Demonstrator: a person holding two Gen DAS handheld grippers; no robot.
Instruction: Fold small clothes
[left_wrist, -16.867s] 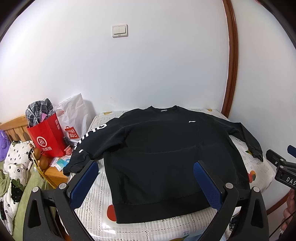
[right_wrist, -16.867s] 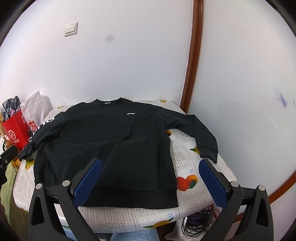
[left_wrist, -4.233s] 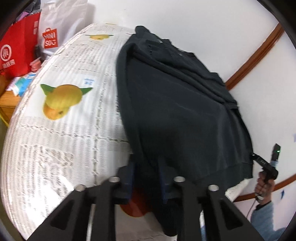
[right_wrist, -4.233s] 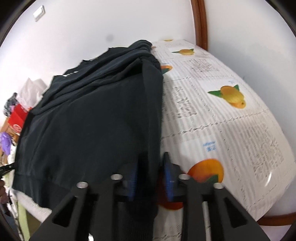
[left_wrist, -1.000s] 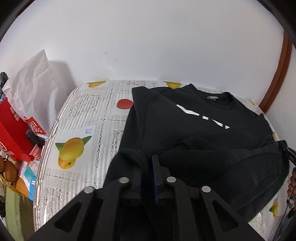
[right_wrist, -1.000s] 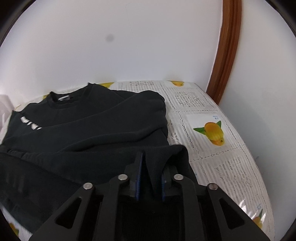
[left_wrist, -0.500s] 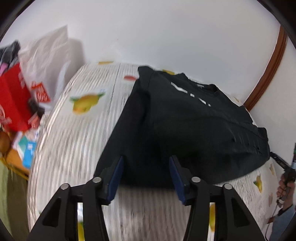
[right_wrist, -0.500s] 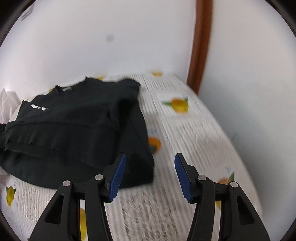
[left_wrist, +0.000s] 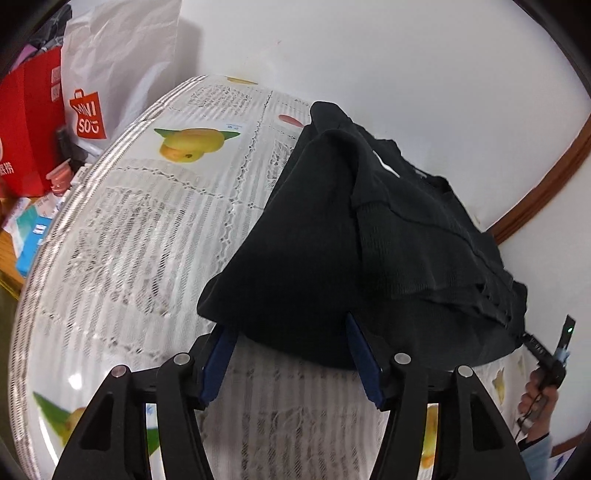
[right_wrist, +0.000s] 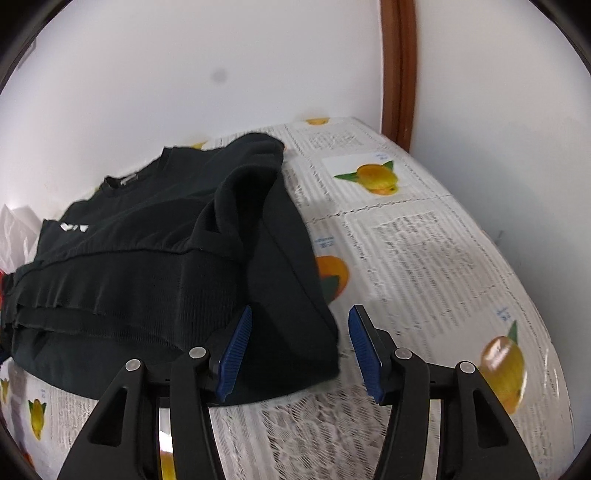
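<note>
A black sweatshirt (left_wrist: 332, 236) lies folded in layers on the fruit-print tablecloth (left_wrist: 129, 240), its white lettering facing up. My left gripper (left_wrist: 290, 354) stands at the fold's near left corner. Its jaws are opening, and the cloth edge lies between the blue pads (left_wrist: 218, 363) without being pressed. In the right wrist view the sweatshirt (right_wrist: 166, 266) fills the left half. My right gripper (right_wrist: 299, 343) straddles its near right corner. Its jaws are closing, with the corner between them and the pads clear of the cloth.
A red bag (left_wrist: 26, 122), a white shopping bag (left_wrist: 110, 74) and small boxes (left_wrist: 33, 229) crowd the table's left edge. White walls with a brown wooden trim (right_wrist: 399, 74) close off the back and right. A person's hand (left_wrist: 535, 398) shows at the far right.
One second ago both grippers were shut on the sweatshirt's folded edge. They have let go and drawn back down to the near fold, and the garment now rests doubled over on the table.
</note>
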